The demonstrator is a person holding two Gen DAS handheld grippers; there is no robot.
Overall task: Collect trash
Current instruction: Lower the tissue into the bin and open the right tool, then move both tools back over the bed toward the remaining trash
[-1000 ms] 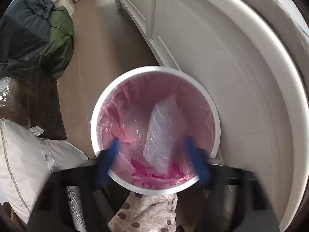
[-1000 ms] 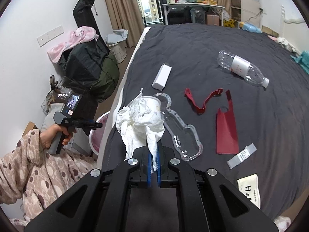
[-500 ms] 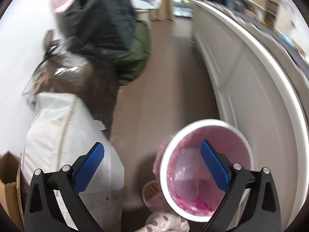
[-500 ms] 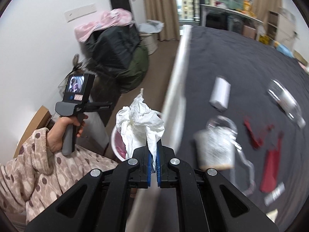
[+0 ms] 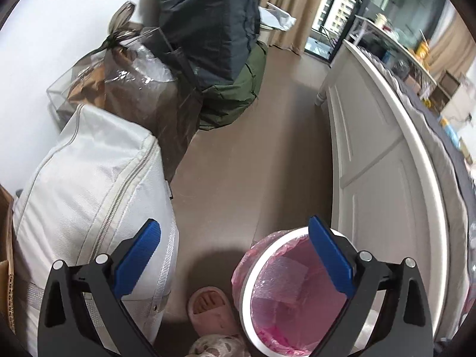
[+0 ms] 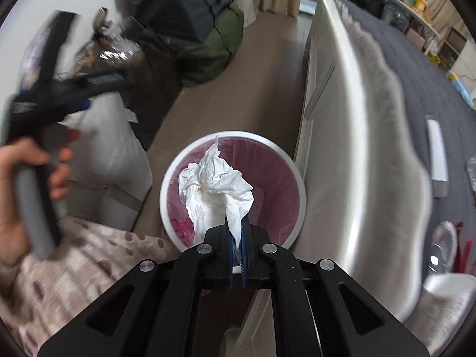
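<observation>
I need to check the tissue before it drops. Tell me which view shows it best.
The right wrist view: the crumpled white tissue fills the centre, pinched in the right gripper above the pink-lined bin. The left wrist view shows no tissue, only the bin.

Bin (image 6: pixel 293 165) stood on floor (image 5: pixel 253 154) just beside bed frame (image 5: pixel 372 178), w/ slipper (image 5: pixel 209 306) touching its left side & bags (image 5: pixel 98 184) piled further left along wall. Tissue (image 6: pixel 217 187) hung over bin's mouth, pinched betw. right gripper (image 6: pixel 236 253) fingers. Left gripper (image 5: pixel 235 255) sat left of bin, above slipper, nothing betw. its fingers.
</observation>
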